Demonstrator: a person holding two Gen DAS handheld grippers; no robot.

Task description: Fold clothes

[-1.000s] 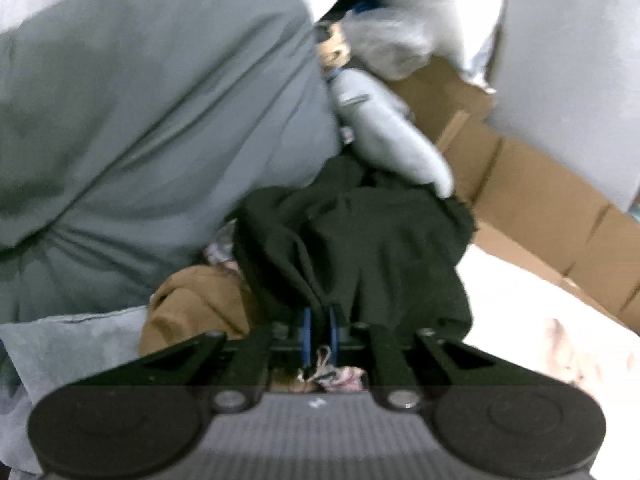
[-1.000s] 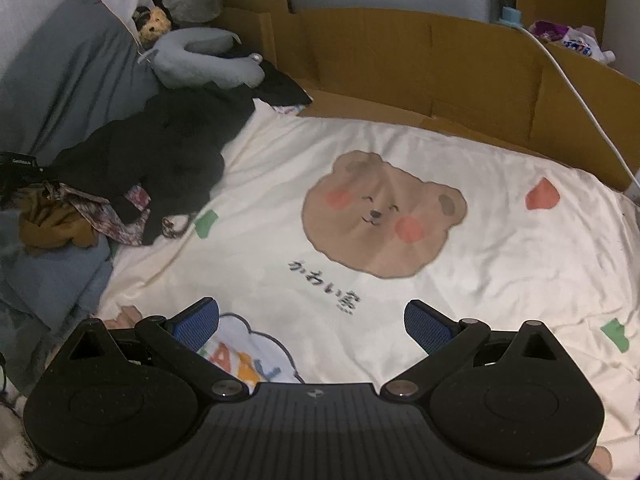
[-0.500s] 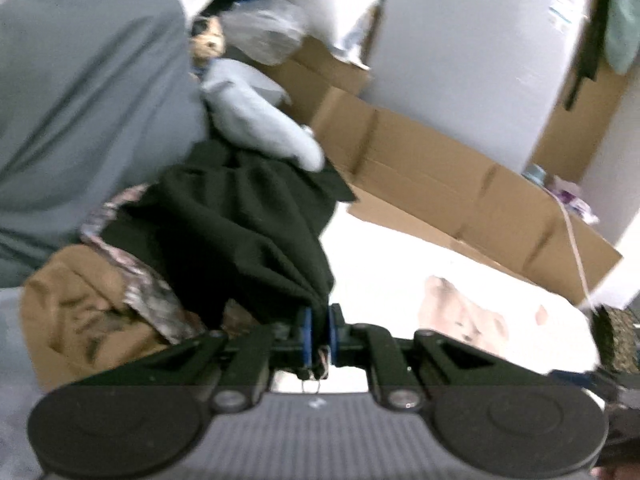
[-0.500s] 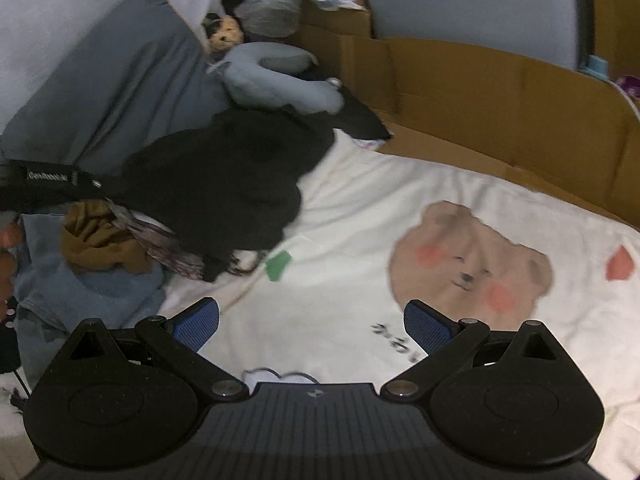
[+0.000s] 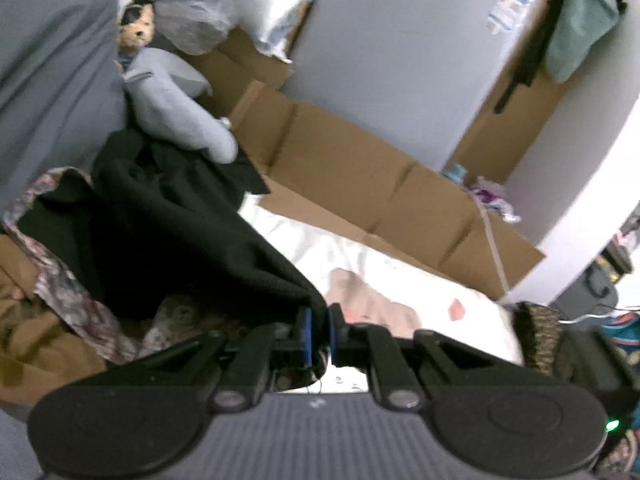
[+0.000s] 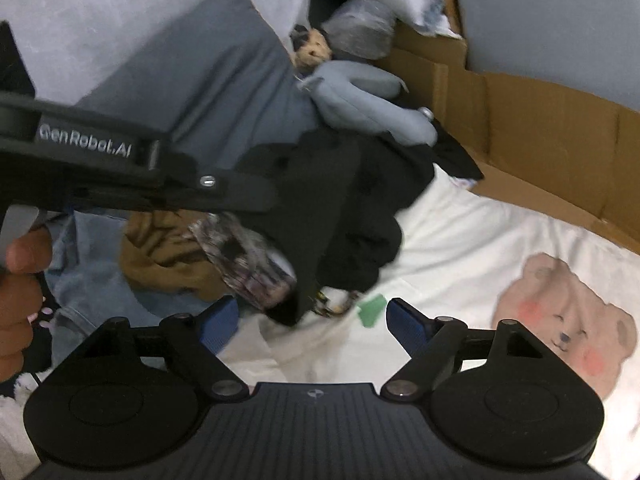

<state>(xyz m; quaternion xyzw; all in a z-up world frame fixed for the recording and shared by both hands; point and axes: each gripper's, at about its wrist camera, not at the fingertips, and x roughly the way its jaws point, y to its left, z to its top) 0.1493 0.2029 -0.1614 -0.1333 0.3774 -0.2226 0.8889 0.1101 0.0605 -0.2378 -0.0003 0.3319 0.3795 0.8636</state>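
Black garment (image 5: 168, 240) hangs pinched by an edge between the blue pads of the left gripper (image 5: 318, 334) at lower centre of the left wrist view, its jaws clamped almost together on the cloth, which rises in a dark fold toward the middle left of the frame. In the right wrist view the right gripper (image 6: 310, 322) sits at the bottom with its jaws wide but closing, nothing pressed between its pads; the lowest corner of the black garment dangles just beyond them, above a cream bedspread (image 6: 460, 240) printed with a bear face (image 6: 568, 316) at lower right. The left tool's black body crosses the left middle of that frame, a hand (image 6: 20, 288) gripping it at the left edge. Behind the black cloth, a patterned fabric (image 6: 248, 264) and a brown garment (image 6: 164, 256) lie heaped on a blue denim piece (image 6: 88, 264). Farther back a grey-blue neck pillow (image 6: 360, 100) rests against a grey cushion (image 6: 208, 80), with a small plush toy (image 6: 314, 46) above it. Flattened cardboard (image 6: 540, 132) lines the far right side of the bed.
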